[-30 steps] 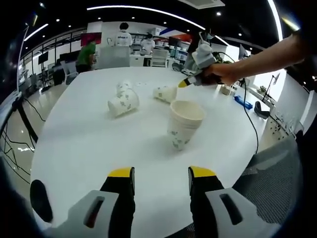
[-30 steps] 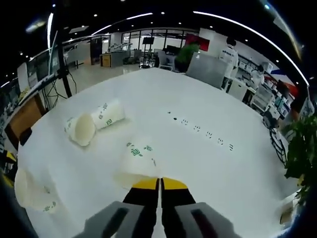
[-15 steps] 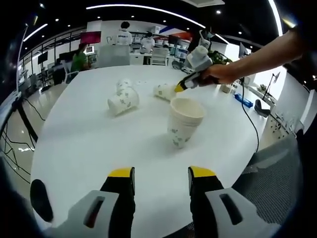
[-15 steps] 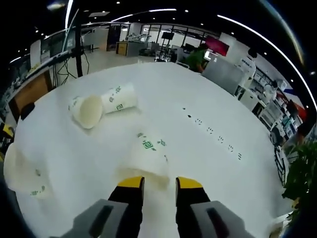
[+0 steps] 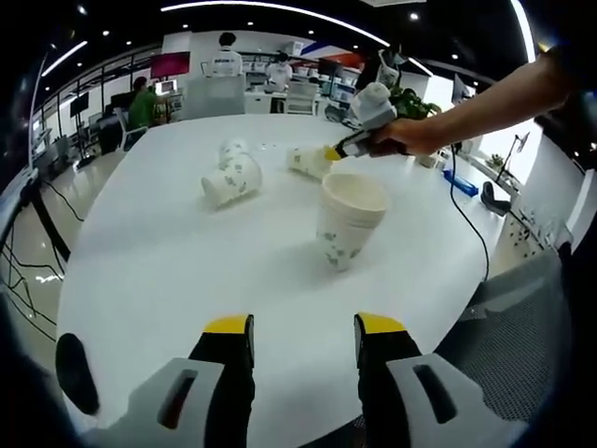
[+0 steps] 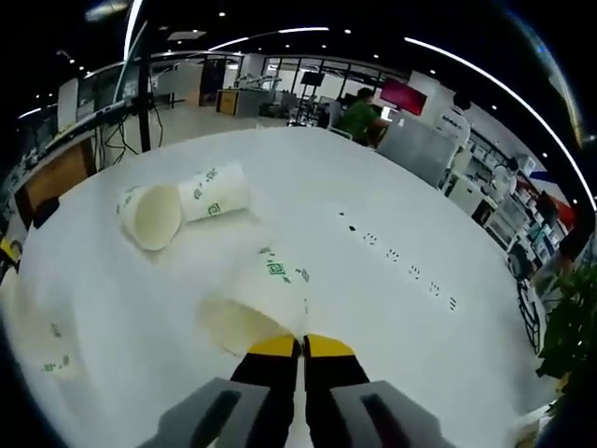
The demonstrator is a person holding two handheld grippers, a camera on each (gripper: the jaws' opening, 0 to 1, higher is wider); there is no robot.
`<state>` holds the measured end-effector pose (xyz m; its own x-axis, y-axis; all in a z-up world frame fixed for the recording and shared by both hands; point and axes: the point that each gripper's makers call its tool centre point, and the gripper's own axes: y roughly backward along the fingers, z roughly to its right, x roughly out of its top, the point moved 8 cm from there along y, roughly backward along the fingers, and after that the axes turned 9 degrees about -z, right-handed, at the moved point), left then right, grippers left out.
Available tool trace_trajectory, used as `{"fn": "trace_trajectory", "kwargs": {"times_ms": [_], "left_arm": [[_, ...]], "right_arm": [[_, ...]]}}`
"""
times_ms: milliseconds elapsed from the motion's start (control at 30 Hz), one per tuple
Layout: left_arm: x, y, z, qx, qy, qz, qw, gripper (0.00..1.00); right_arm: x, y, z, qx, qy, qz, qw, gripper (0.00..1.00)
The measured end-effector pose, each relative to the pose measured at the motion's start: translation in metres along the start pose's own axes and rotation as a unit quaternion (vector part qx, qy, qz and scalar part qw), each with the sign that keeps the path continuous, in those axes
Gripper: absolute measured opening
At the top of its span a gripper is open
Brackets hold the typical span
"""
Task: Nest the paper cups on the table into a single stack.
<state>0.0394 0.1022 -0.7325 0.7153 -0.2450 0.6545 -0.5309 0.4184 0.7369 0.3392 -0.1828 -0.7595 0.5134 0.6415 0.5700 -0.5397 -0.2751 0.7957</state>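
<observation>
My left gripper (image 5: 303, 341) hung low over the near edge of the white table (image 5: 159, 271), its yellow-tipped jaws spread apart with nothing between them. Ahead of it stood the upright stack of cups (image 5: 347, 219), open mouth up, green print on its side. Further back lay a pair of cups on their sides (image 5: 230, 175), touching one another, mouths turned toward me.

My right gripper (image 6: 300, 347) had its jaws pressed together on the rim of a lying cup (image 6: 261, 301), pinching the paper wall at the mouth; the cup lay on its side on the table, its base pointing away from me and its mouth at my fingertips. In the left gripper view that same gripper (image 5: 334, 152) showed at the far side of the stack, in my hand (image 5: 403, 136), its yellow tip at the lying cup (image 5: 309, 161). In the right gripper view the pair of cups (image 6: 177, 203) sat well apart to the left, and a row of small dark marks (image 6: 396, 254) ran across the tabletop beyond. People stood at desks far behind the table
</observation>
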Motion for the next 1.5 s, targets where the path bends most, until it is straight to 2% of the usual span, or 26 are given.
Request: {"fn": "trace_trajectory", "kwargs": {"times_ms": [233,300,433,700,767,833,967,1000,1500], "left_arm": [[0.000,-0.001,-0.001,0.001,0.000,-0.001,1.0000,0.42],[0.000,0.000,-0.001,0.000,0.000,0.001,1.0000,0.42],[0.000,0.000,0.000,0.000,-0.005,0.004,1.0000,0.43],[0.002,0.002,0.001,-0.001,-0.008,0.013,0.9999,0.43],[0.003,0.003,0.002,-0.002,-0.009,0.016,0.9998,0.42],[0.004,0.004,0.003,-0.002,-0.009,0.020,0.9998,0.42],[0.005,0.005,0.003,-0.003,-0.010,0.025,0.9996,0.42],[0.005,0.005,0.003,-0.003,-0.011,0.026,0.9996,0.42],[0.005,0.005,0.002,-0.007,-0.021,0.039,0.9990,0.43]], "right_arm": [[-0.004,0.011,-0.006,0.005,0.000,0.003,1.0000,0.00],[-0.003,0.020,-0.007,0.004,-0.002,0.006,1.0000,0.00],[-0.002,0.020,-0.004,-0.005,0.002,0.013,0.9999,0.00],[0.008,0.051,0.001,-0.017,0.015,0.027,0.9994,0.00],[0.012,0.065,0.000,-0.019,0.019,0.029,0.9992,0.00],[0.013,0.063,-0.001,-0.020,0.020,0.033,0.9991,0.00],[0.019,0.088,-0.006,-0.023,0.022,0.041,0.9987,0.00],[0.020,0.086,-0.004,-0.022,0.025,0.042,0.9986,0.00],[0.034,0.128,-0.044,-0.014,0.092,0.061,0.9938,0.00]]}}
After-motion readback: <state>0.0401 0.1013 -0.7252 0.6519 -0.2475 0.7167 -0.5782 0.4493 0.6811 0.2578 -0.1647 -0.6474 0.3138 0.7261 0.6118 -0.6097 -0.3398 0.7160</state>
